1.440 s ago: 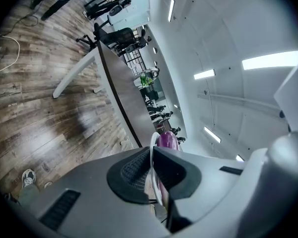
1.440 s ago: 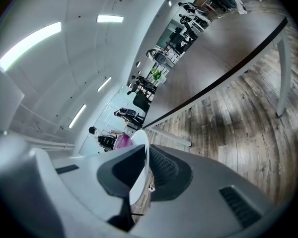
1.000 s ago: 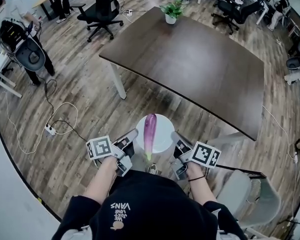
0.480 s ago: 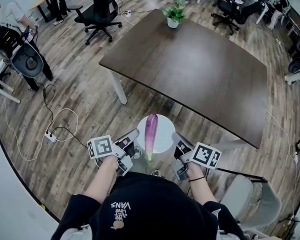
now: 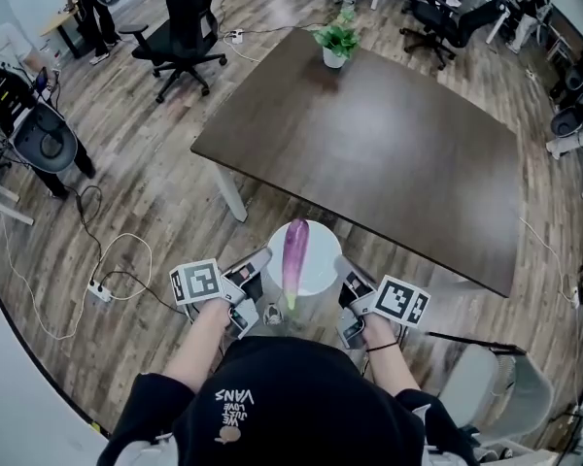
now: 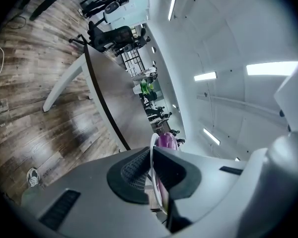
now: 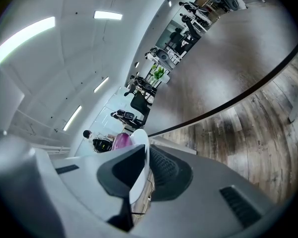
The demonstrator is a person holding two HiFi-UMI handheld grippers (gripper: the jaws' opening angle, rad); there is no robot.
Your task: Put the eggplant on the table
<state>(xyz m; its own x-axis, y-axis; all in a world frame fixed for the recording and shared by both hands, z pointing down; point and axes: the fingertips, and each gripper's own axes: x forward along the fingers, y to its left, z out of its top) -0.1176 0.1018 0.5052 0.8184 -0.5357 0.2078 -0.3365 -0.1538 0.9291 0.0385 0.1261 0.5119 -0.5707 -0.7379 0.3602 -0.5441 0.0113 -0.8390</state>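
A long purple eggplant [image 5: 293, 250] lies on a round white plate [image 5: 316, 263], carried in the air between my two grippers. My left gripper [image 5: 262, 260] is shut on the plate's left rim and my right gripper [image 5: 342, 268] on its right rim. In the left gripper view the plate's rim [image 6: 151, 150] runs edge-on between the dark pads, with the eggplant [image 6: 166, 142] behind it. The right gripper view shows the plate [image 7: 139, 170] pinched the same way, the eggplant [image 7: 121, 142] beyond. The dark brown table [image 5: 389, 134] stands just ahead of the plate.
A potted plant [image 5: 337, 39] sits at the table's far end. A black office chair [image 5: 189, 27] stands at the far left, more chairs at the far right. A power strip with cable [image 5: 102, 291] lies on the wooden floor to the left. A grey chair [image 5: 496, 386] is at the lower right.
The floor and the table have slid slightly in the head view as I carry the plate forward. Both grippers keep the same hold on the plate.
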